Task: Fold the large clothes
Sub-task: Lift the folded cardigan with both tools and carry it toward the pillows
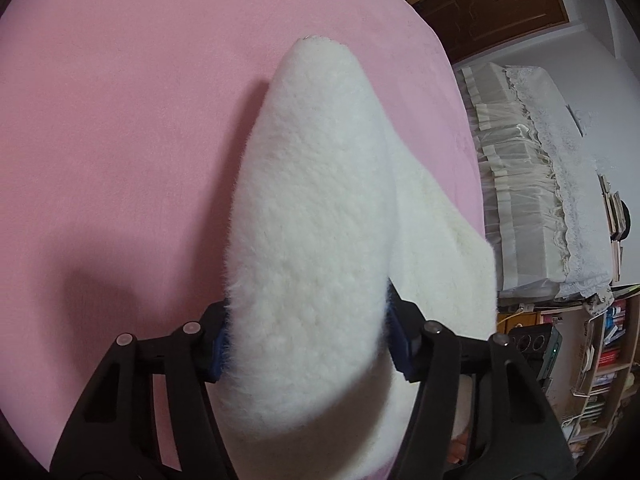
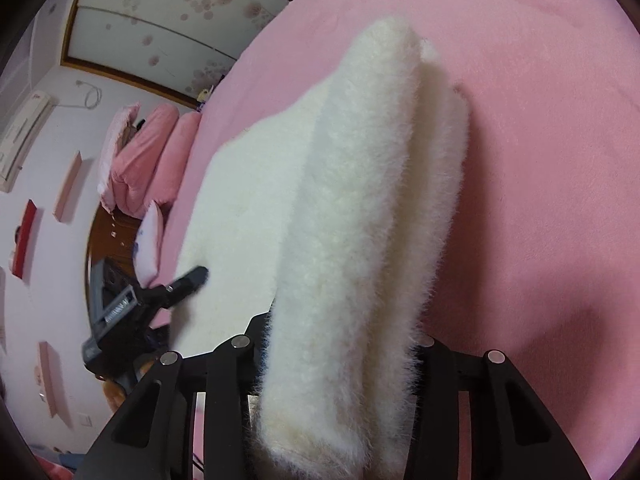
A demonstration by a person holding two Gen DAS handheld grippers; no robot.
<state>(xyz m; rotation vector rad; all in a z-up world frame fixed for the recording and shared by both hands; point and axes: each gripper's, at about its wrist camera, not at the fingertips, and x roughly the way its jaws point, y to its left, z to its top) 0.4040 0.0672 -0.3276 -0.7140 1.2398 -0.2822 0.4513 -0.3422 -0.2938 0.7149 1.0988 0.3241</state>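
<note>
Pink bedding covers a wide bed (image 1: 120,140) that fills most of both wrist views, with a dark wooden door (image 1: 492,4) and a lace-draped cabinet (image 1: 560,184) seen beyond its edge, and pink pillows (image 2: 148,156) piled at the far end. A large white fluffy fleece garment (image 1: 312,248) is spread on the bed, and one thick edge of it is raised off the sheet. The left gripper (image 1: 306,344) is seen with its jaws pressed in on a rounded ridge of this fleece, the blue pads sunk into the pile on both sides, so the jaws are closed as far as the thick cloth allows. The right gripper (image 2: 340,360) is likewise clamped around a long doubled roll of the same fleece, which stands up between its jaws. From the right wrist view, the left gripper is visible lower left, at the edge of the flat part of the garment. Both edges appear to be held up together so that one long side can be carried over the rest as a fold; this is judged, not seen.
</note>
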